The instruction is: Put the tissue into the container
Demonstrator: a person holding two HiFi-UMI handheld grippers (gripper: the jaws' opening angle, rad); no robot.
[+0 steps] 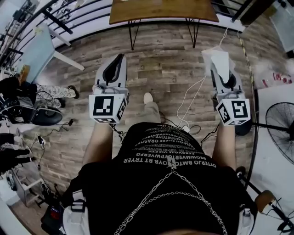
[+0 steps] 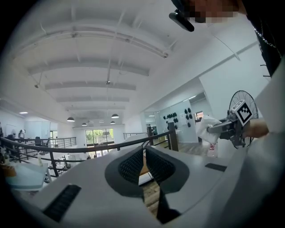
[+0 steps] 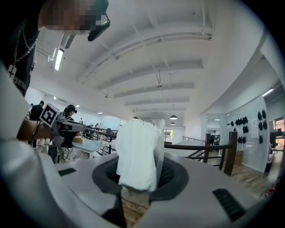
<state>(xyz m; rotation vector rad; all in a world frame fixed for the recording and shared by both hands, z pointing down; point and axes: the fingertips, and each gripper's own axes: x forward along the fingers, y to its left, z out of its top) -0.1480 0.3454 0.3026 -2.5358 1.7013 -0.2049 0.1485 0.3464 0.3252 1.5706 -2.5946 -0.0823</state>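
Note:
A white tissue (image 1: pixel 219 61) hangs crumpled from my right gripper (image 1: pixel 221 69), whose jaws are shut on it. In the right gripper view the tissue (image 3: pixel 136 153) stands up between the dark pads and hides most of them; the right gripper (image 3: pixel 141 170) points out over the room. My left gripper (image 1: pixel 120 58) is held level with it at the left, jaws shut with nothing between them. In the left gripper view the left gripper (image 2: pixel 144 151) shows its pads meeting at the tips, and the tissue (image 2: pixel 205 130) shows at the right. No container shows in any view.
I stand on a wood-plank floor. A wooden table (image 1: pixel 163 9) on thin black legs is ahead, a black railing (image 1: pixel 78 13) runs behind it, and a pale blue table (image 1: pixel 39 50) is at the left. A white cable (image 1: pixel 193 98) lies on the floor and a fan (image 1: pixel 280 137) stands at the right.

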